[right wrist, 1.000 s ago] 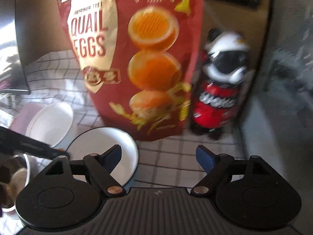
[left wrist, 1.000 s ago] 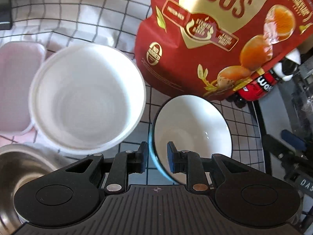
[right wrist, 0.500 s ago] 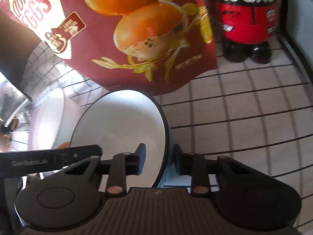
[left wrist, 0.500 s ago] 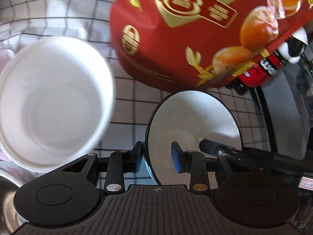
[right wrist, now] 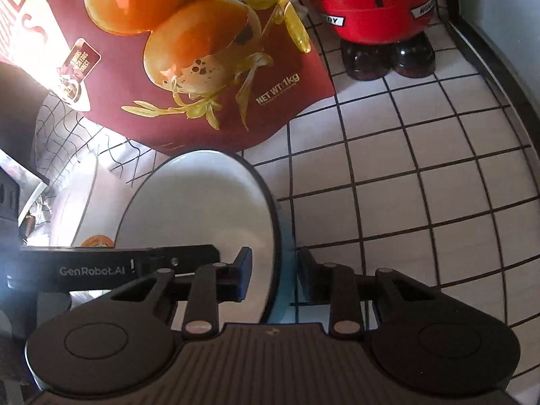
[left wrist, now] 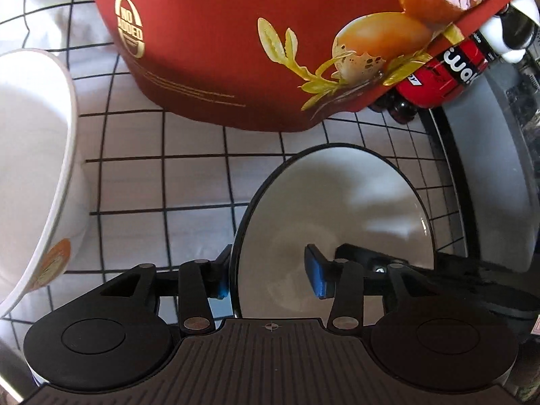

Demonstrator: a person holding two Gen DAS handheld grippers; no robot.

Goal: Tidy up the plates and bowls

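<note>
Straddling the near rim of the bowl (left wrist: 337, 209), the left gripper (left wrist: 268, 278) had just been opening, its jaws parted with the dark-edged rim between them and the right pad clear of it. White inside, the bowl stood on the checked cloth (left wrist: 162, 189) before a red bag (left wrist: 236, 50).

From the right wrist, the right gripper (right wrist: 274, 278) was clamped on the bowl's (right wrist: 202, 202) blue-sided wall.

Bowl (left wrist: 337, 209) white inside, thin black rim, light blue outside. Big tub (left wrist: 30, 155) white, orange picture on side. Bag (right wrist: 189, 67) dark red, orange-brown eggs, yellow-green leaves, gold print. Cloth (right wrist: 422, 182) white, black grid lines. Bottle (right wrist: 374, 3) red, black bottom. Gripper pads (left wrist: 317, 278) blue.
</note>
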